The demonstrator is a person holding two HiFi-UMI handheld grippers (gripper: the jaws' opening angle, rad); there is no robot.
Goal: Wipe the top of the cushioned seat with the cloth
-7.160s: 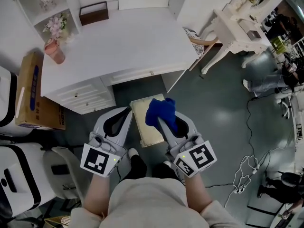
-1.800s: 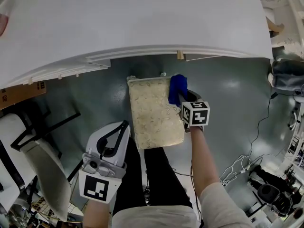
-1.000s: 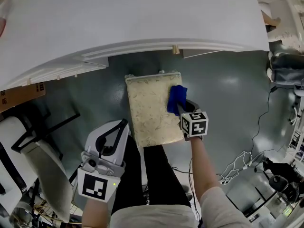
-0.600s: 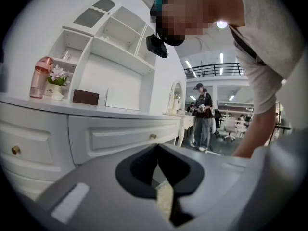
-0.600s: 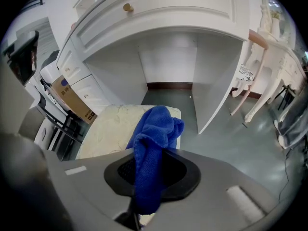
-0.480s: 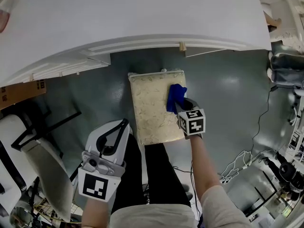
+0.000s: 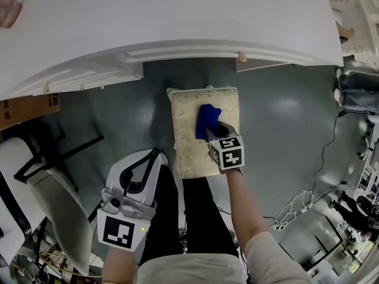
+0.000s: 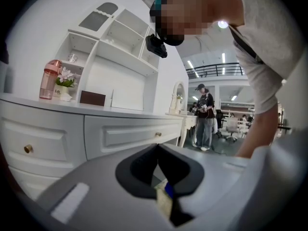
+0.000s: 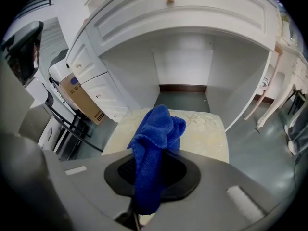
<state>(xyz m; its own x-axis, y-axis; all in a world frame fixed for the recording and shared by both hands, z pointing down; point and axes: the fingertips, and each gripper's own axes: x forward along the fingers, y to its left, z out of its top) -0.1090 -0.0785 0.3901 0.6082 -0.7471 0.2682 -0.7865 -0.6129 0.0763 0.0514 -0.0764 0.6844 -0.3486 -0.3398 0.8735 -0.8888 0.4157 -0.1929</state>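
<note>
Right gripper point(image 7: 211, 136), clamped on blue cloth point(image 7: 205, 120), slid across cushioned seat point(image 7: 185, 149) from right edge toward centre. Left gripper point(image 7: 157, 154) closed, empty, off near-left corner. Risk: bunched cloth could skip left strip.

Grey floor point(image 7: 284, 117) carries cream cushioned seat point(image 7: 183, 147), just in front of white desk point(image 7: 177, 16). Blue cloth point(image 7: 206, 120) on seat top, mid-right.

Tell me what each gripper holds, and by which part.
Right gripper is shut on one end of the blue cloth, the rest bunched over the cushioned seat. Left gripper holds nothing.
</note>
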